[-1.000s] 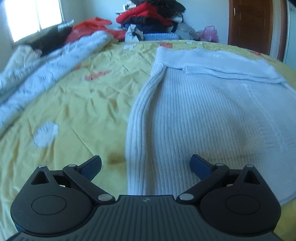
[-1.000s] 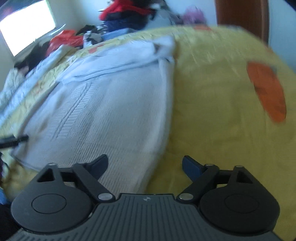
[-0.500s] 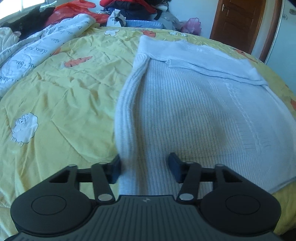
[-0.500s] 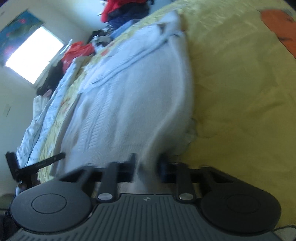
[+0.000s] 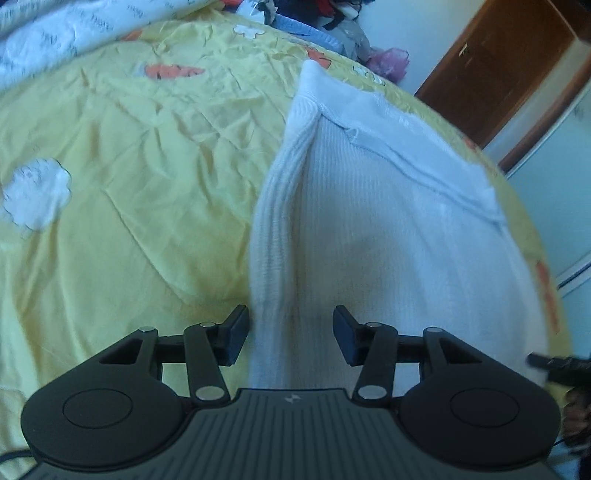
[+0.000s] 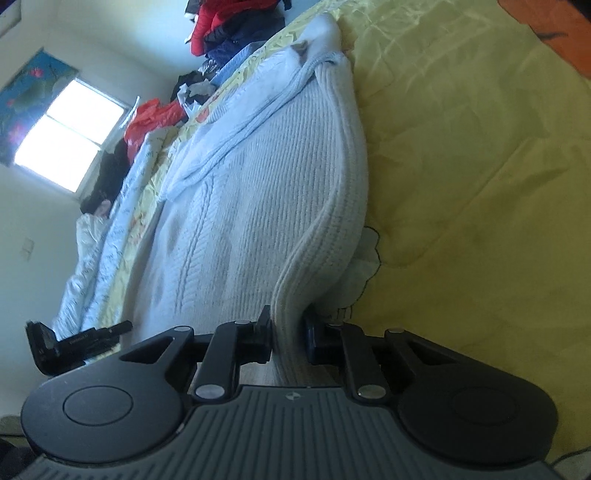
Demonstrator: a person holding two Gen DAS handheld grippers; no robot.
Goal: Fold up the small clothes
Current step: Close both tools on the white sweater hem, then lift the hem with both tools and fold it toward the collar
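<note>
A white ribbed knit sweater (image 5: 388, 229) lies on the yellow bedsheet (image 5: 129, 166), partly folded, with a sleeve laid across its far end. My left gripper (image 5: 290, 338) is half shut around the sweater's near left edge, and the cloth fills the gap between its fingers. My right gripper (image 6: 288, 336) is tilted on its side and shut on the sweater's (image 6: 258, 206) near right edge, which is lifted off the sheet. The left gripper also shows in the right wrist view (image 6: 74, 343).
A white printed quilt (image 5: 74, 33) lies along the bed's left side. Piled clothes (image 6: 229, 29) sit beyond the bed's far end. A brown door (image 5: 509, 62) is at the far right, a window (image 6: 70, 147) at the left.
Both grippers came down onto the sweater's near edge and closed on it. The right gripper rolled onto its side and lifted its corner. The left gripper tilted and rose a little.
</note>
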